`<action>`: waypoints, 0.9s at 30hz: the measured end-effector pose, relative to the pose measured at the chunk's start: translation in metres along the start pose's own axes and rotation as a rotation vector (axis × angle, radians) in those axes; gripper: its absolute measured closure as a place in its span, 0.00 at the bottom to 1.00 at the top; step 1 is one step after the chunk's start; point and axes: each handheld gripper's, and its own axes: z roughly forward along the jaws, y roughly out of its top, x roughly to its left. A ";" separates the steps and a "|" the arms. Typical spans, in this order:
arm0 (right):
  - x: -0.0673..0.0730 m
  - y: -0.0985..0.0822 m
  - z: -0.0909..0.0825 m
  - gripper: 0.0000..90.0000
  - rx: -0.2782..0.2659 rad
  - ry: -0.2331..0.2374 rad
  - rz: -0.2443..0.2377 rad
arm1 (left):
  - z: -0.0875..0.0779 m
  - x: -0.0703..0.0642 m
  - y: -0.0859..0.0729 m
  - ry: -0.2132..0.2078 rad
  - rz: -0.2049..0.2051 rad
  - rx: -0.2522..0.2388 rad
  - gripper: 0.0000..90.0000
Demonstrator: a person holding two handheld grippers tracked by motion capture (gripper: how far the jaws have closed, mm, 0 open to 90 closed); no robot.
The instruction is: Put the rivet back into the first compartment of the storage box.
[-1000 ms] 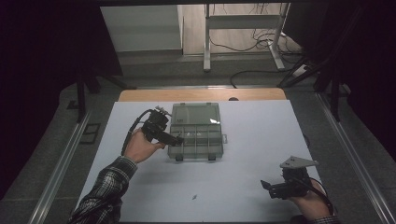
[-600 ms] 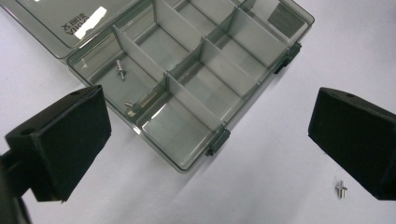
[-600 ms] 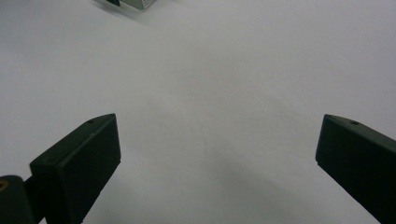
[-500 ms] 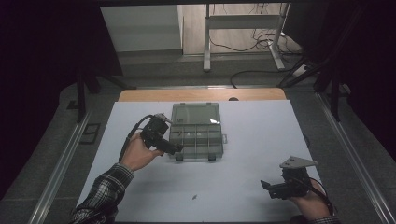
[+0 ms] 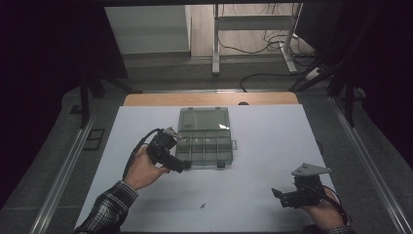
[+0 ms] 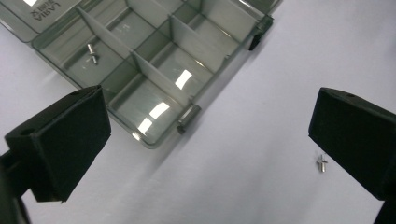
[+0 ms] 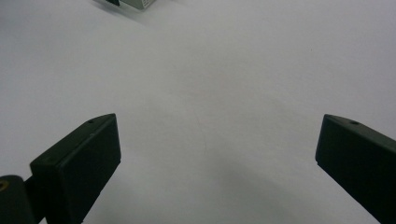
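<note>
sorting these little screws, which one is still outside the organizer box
The screw lying on the white table beside the left gripper's right jaw; the other screw lies inside a compartment of the open box.

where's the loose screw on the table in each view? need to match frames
High view: loose screw lies low and centre on the white table, in front of the compartment box.
Left gripper view: right side, beside the right jaw.
Right gripper view: not in it.
Shared landmark: the compartment box, whose front edge faces the screw.
</note>
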 end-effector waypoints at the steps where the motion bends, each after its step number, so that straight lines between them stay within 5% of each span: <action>1: 0.000 0.000 0.000 0.00 0.000 0.000 0.000 | 0.000 -0.002 -0.001 0.001 0.003 -0.002 0.00; 13: 0.000 0.000 0.000 0.00 0.000 -0.001 -0.001 | -0.001 -0.020 -0.013 0.027 0.045 0.001 0.00; 27: 0.000 0.000 0.000 0.00 0.001 -0.003 -0.001 | 0.008 -0.037 -0.024 -0.005 0.067 0.024 0.00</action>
